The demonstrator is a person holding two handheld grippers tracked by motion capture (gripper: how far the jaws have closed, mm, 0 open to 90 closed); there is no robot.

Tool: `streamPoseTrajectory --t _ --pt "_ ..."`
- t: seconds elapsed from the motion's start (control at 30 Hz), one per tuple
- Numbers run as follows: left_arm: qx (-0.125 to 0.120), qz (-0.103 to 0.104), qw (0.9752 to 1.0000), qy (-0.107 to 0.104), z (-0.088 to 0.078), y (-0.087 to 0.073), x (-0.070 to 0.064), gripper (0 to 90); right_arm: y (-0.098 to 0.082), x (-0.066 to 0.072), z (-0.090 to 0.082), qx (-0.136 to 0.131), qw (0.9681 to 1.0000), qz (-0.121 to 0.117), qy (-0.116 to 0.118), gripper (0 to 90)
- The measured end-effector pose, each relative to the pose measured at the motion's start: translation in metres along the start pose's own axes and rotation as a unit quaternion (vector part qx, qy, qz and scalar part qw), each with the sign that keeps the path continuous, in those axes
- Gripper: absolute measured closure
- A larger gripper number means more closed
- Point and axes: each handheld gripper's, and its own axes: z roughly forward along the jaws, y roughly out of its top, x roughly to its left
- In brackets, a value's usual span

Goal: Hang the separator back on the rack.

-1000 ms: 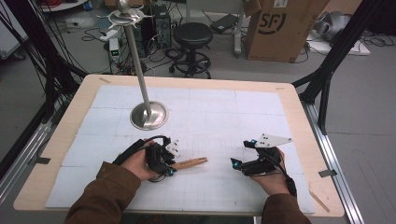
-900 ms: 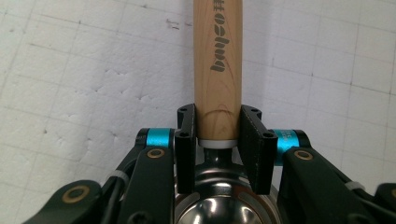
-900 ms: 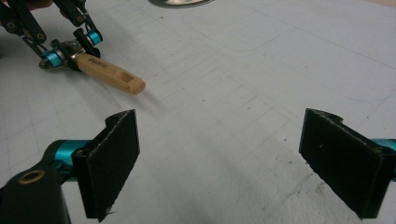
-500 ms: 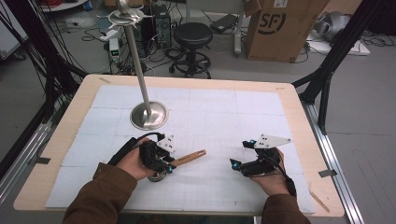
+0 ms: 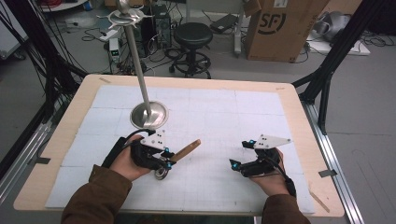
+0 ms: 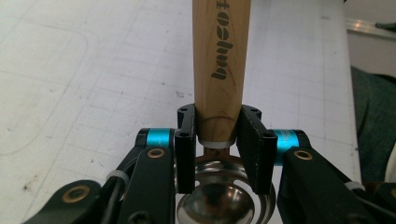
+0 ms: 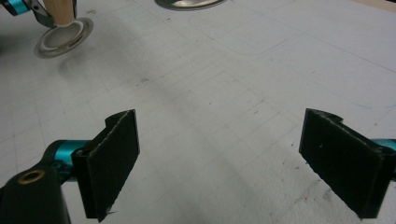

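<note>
A utensil with a wooden handle (image 5: 187, 150) (image 6: 218, 56) and a round metal bowl (image 5: 161, 173) (image 6: 218, 201) is held at the front left of the white mat. My left gripper (image 5: 166, 160) (image 6: 218, 140) is shut on the handle just above the bowl, and the handle points up and to the right. In the right gripper view the bowl (image 7: 63, 39) hangs just over the mat at the far left. My right gripper (image 5: 239, 154) (image 7: 219, 158) rests at the front right, open, with bare mat between its pads.
A metal stand with a round base (image 5: 148, 115) (image 7: 189, 3) and a tall pole topped by hooks (image 5: 125, 16) rises at the mat's back left. The wooden table rim (image 5: 299, 121) frames the mat. A stool (image 5: 192, 35) and a cardboard box (image 5: 275, 25) stand beyond the table.
My left hand has lifted the utensil a little off the mat, and the handle's free end has tilted upward. The right hand has stayed put.
</note>
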Motion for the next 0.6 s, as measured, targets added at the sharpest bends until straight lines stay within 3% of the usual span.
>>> streamPoseTrajectory --t 0.4,0.6 --pt "-0.036 -0.011 0.9993 -0.001 -0.012 -0.008 0.005 69.3 0.001 0.001 -0.002 -0.010 0.9999 0.001 0.008 10.9" --pt "-0.057 -0.012 0.9982 -0.016 -0.016 -0.008 0.006 69.3 0.009 0.005 -0.003 -0.026 0.9995 -0.003 0.019 10.9"
